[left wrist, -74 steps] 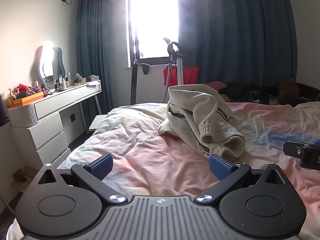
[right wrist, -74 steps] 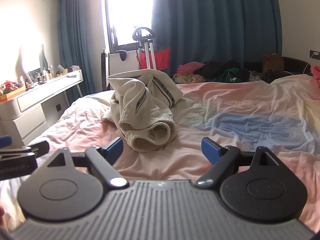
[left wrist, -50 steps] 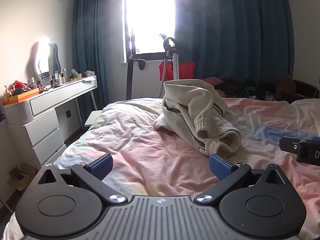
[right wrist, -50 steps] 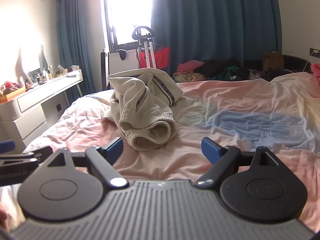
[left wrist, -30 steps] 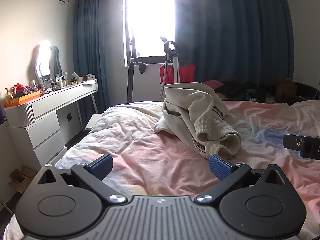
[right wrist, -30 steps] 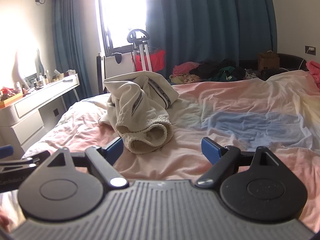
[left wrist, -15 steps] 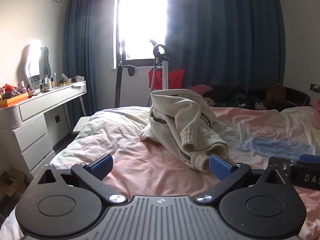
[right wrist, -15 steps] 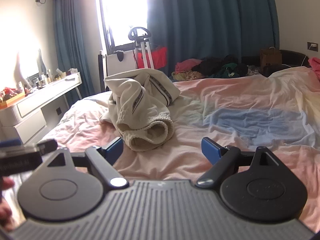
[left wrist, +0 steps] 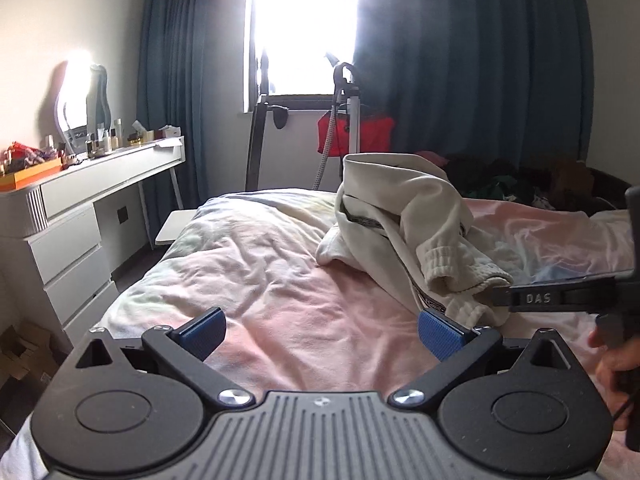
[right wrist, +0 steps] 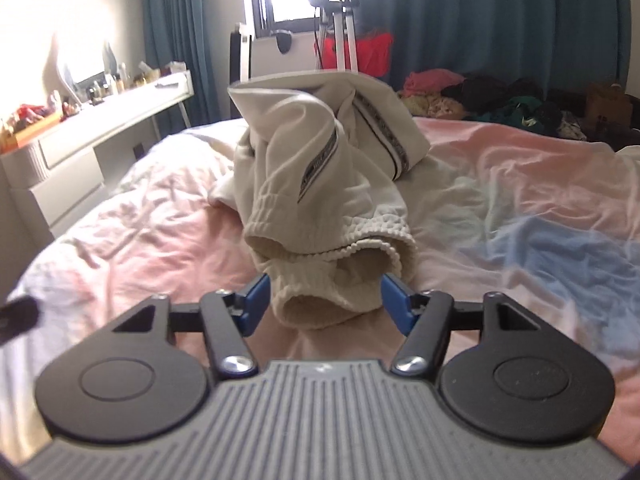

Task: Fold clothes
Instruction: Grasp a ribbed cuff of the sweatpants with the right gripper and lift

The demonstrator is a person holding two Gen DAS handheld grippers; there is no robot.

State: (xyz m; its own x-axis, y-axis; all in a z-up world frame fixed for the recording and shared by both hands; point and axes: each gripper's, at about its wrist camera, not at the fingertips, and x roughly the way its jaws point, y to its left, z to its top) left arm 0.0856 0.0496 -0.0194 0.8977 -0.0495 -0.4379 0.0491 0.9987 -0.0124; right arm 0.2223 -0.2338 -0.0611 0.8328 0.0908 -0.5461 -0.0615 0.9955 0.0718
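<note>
Closest to us in the right wrist view, our right claw [right wrist: 324, 298] stands open, its blue pads [right wrist: 256, 298] set on either side of a ribbed cuff of the cream garment [right wrist: 320, 184]. The cuff lies between the pads, but we cannot tell whether either pad touches it, and nothing is clamped.

In the left wrist view, our left claw [left wrist: 320, 330] is spread wide and holds nothing. Only the pink bedsheet [left wrist: 280, 304] lies between its pads. Its right-hand pad sits just beside the near edge of the garment [left wrist: 404, 216]. The right claw's black body reaches in from the right edge of that view to the same ribbed hem, and part of a hand [left wrist: 618, 364] grips it at the lower right.

The garment is a crumpled cream sweatshirt with dark patterned trim, heaped near the middle of the bed, with its ribbed cuffs towards us.

Further back, a white dressing surface [left wrist: 100, 180] with drawers stands to the left of the bed, carrying bottles and a wavy mirror [left wrist: 82, 98]. Beyond the bed, a metal stand [left wrist: 344, 120] with something red on it stands in front of a bright window [left wrist: 304, 28] and dark blue curtains [left wrist: 480, 64]. A pile of dark and pink clothes [right wrist: 500, 96] lies at the far right.
</note>
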